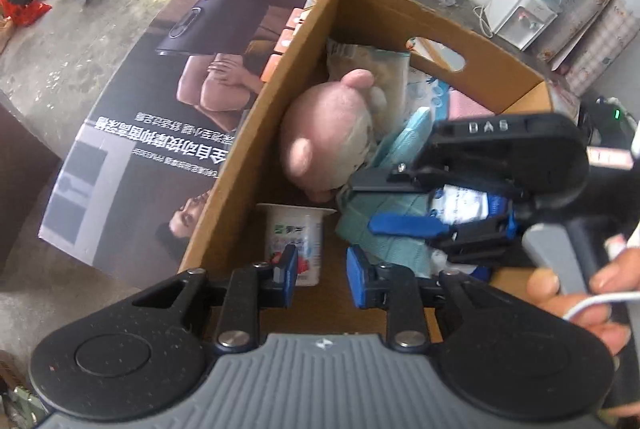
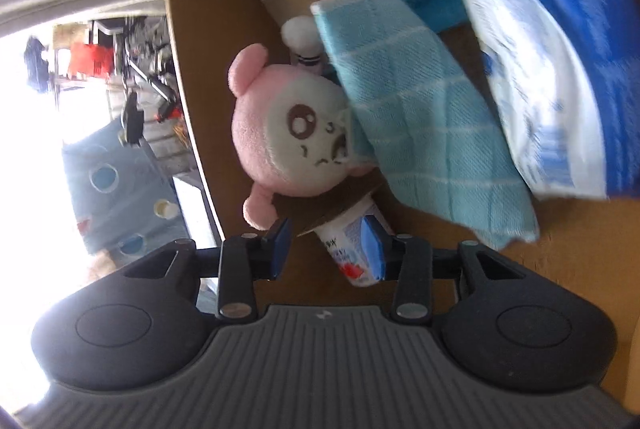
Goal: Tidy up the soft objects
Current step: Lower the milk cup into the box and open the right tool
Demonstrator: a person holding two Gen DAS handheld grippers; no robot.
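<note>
Both grippers are held over the open cardboard box (image 1: 280,97). The left gripper (image 1: 322,279) is seen with jaws narrowly parted and empty, above the yogurt cup (image 1: 294,241) lying on the box floor. The right gripper (image 2: 328,249) is likewise parted with nothing between its pads; the blue-and-white packet (image 2: 560,89) lies loose beyond it. The pink plush toy (image 2: 280,133) is lodged against the box wall, partly overlapped by the light-blue cloth (image 2: 424,117).
</note>
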